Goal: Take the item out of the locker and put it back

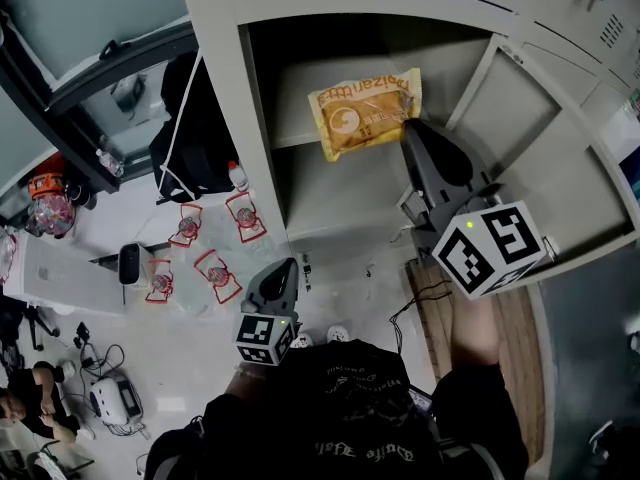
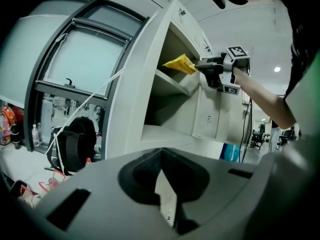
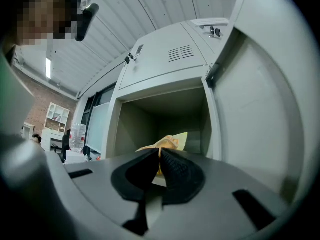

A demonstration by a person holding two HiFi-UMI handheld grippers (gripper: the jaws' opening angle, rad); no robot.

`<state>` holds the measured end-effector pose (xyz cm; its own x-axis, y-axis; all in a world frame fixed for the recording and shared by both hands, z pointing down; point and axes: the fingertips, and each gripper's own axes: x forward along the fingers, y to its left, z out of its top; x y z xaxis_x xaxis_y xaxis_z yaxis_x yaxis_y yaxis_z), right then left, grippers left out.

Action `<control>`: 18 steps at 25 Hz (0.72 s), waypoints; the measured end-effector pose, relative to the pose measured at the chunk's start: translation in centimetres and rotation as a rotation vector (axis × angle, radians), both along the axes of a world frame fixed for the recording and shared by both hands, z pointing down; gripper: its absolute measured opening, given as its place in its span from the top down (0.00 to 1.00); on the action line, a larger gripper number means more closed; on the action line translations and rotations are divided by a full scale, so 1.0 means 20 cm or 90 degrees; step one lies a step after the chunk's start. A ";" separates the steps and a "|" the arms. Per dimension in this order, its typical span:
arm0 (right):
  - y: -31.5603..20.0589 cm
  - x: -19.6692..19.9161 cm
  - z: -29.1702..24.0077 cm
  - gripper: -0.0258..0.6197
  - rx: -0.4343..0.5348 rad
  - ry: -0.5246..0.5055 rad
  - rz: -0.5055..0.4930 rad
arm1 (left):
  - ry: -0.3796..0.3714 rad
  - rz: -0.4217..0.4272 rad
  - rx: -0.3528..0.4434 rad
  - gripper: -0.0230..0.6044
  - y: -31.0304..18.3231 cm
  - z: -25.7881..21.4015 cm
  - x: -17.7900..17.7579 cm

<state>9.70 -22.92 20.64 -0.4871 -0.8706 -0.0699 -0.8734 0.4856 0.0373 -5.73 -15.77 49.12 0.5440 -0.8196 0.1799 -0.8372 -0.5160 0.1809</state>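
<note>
Grey metal locker (image 1: 262, 158) stands open beside a window (image 2: 87, 59).

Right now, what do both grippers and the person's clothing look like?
The left gripper and right gripper are grey tapered shells, black ribbed pads, each with a white cube of black square markers and a green light. Person wears a black printed shirt.

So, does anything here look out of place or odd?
Only the yellow packet: it hangs tilted at the open locker's mouth, pinched by one edge in the right tool, clear of the shelf. Nothing looks spilled or broken.
</note>
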 end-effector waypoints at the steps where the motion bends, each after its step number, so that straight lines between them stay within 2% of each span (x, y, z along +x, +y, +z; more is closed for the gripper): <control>1: 0.02 0.01 0.00 0.94 0.002 -0.003 0.002 | 0.003 0.002 0.001 0.95 0.00 0.00 0.01; 8: 0.12 0.05 0.03 0.94 0.025 -0.011 0.025 | 0.017 0.016 0.007 0.95 0.01 -0.04 0.07; 18: 0.23 0.08 0.12 0.94 0.027 -0.030 0.043 | 0.032 0.026 0.005 0.95 0.00 -0.04 0.10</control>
